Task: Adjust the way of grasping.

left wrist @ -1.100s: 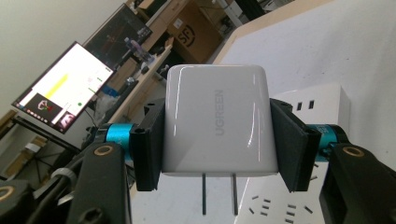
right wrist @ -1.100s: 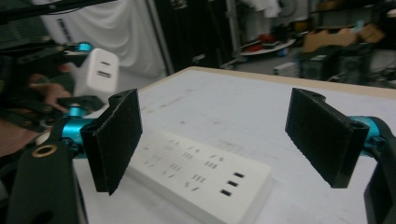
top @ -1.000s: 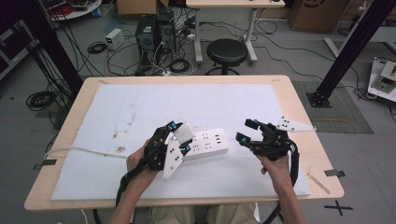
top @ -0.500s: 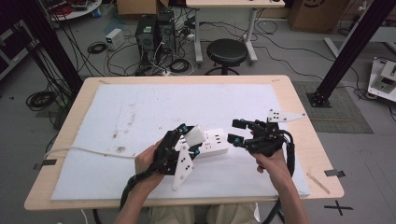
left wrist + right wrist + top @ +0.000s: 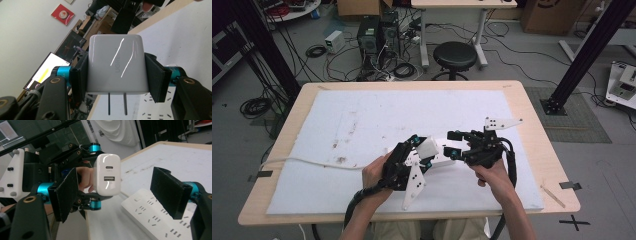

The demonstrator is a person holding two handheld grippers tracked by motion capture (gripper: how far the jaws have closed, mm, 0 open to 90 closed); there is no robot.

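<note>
- A white cord (image 5: 307, 162) runs in from the left edge of the table (image 5: 532, 125), across the white mat (image 5: 362, 120), toward the middle.
- The left gripper (image 5: 424, 150) sits just left of centre, near the person's edge. Its jaws are clamped on the two sides of a white charger (image 5: 116, 66).
- The charger is lifted off the mat, its two metal prongs (image 5: 117, 103) pointing down toward the strip (image 5: 155, 216) beneath. From the right gripper view, its two ports face the right gripper.
- The strip lies flat on the mat between the two grippers, partly hidden by them from above. Whether the prongs touch it I cannot tell.
- The right gripper (image 5: 455, 143) is just right of centre, aimed left at the charger. Its jaws stand wide apart with nothing between the pads (image 5: 170, 190). One jaw hangs above the strip's right end.
</note>
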